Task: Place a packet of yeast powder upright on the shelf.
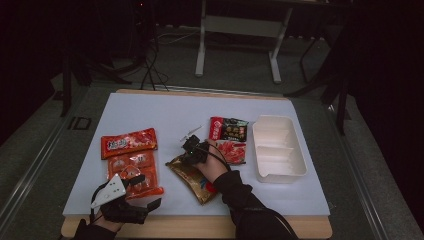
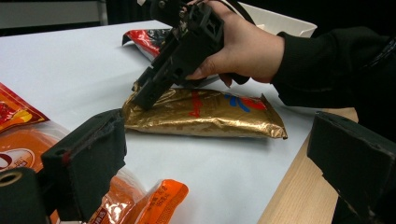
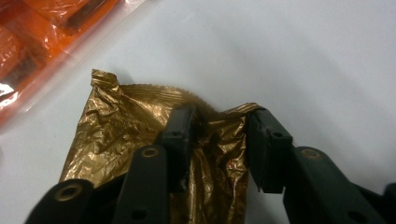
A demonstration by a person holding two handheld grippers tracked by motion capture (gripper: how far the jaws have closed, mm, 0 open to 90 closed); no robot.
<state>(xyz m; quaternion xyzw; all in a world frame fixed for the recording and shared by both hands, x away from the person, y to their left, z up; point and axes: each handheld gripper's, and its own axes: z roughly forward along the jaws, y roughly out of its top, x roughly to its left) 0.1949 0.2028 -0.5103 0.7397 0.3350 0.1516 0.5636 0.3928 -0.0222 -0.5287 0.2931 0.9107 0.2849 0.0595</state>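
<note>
- The crinkled gold foil snack pouch [image 1: 194,178] lies flat near the middle of the white-topped desk [image 1: 165,112], slanting towards the desk's near wooden edge
- The right gripper [image 1: 191,150], gripped by the person's right hand [image 1: 214,167], tips down onto the pouch's far end; in the right gripper view its jaws stand narrowed at either side of a bunched fold of the sealed end, the left pad on the foil; whether the right pad presses cannot be told
- The left gripper [image 1: 150,192] hangs over the near left corner of the desk with its jaws wide and nothing between them
- An orange plastic snack packet [image 1: 132,162] lies just left of the pouch, apart from it
- A red-and-black packet [image 1: 229,140] lies beyond the pouch, close by the right hand
- A white compartment tray [image 1: 278,148] sits near the desk's right edge
- The far half of the desk is bare white
</note>
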